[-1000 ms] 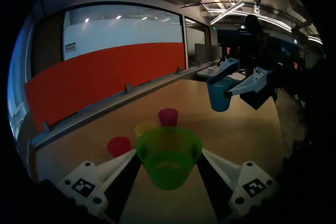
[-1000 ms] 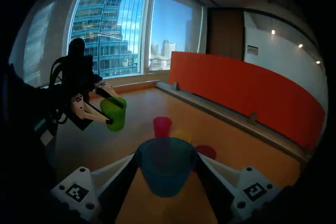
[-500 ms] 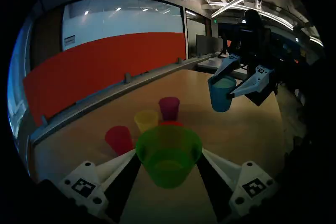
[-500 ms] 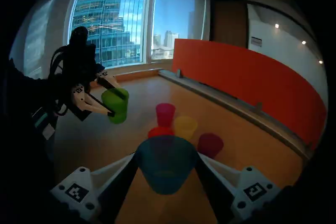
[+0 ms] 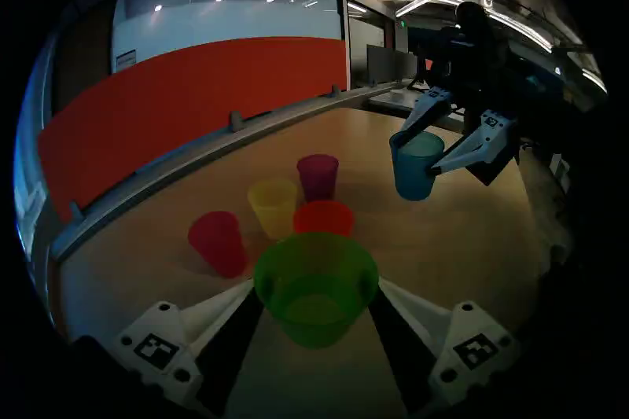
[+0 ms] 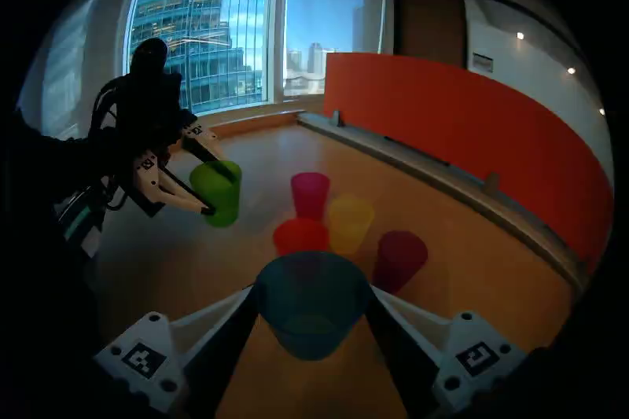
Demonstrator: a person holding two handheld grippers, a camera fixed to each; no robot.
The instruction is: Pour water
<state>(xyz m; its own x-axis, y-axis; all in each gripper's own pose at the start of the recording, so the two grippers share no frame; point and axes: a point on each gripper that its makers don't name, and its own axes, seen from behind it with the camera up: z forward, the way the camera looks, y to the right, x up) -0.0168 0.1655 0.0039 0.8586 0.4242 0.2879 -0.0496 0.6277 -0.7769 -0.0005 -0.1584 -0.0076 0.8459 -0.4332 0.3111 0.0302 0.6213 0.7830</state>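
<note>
Table (image 5: 472,246), left to right:
- Dark red cup (image 5: 218,240), yellow cup (image 5: 272,205), orange cup (image 5: 323,217) and purple cup (image 5: 318,175), clustered upright.
- Left gripper (image 5: 316,287), clamped on green cup (image 5: 314,310), which possibly holds a little water.
- Right gripper (image 5: 414,155), clasping blue cup (image 5: 412,179), held above the table.

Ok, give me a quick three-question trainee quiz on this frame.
1. True or false: the left claw is empty.
2. How many cups stand unheld on the table? A two, B four, C six.
3. Fill in: the right claw holds the ___.
Key: 1 false, it grips the green cup. 2 B: crimson cup, yellow cup, magenta cup, red cup. 3 blue cup.
</note>
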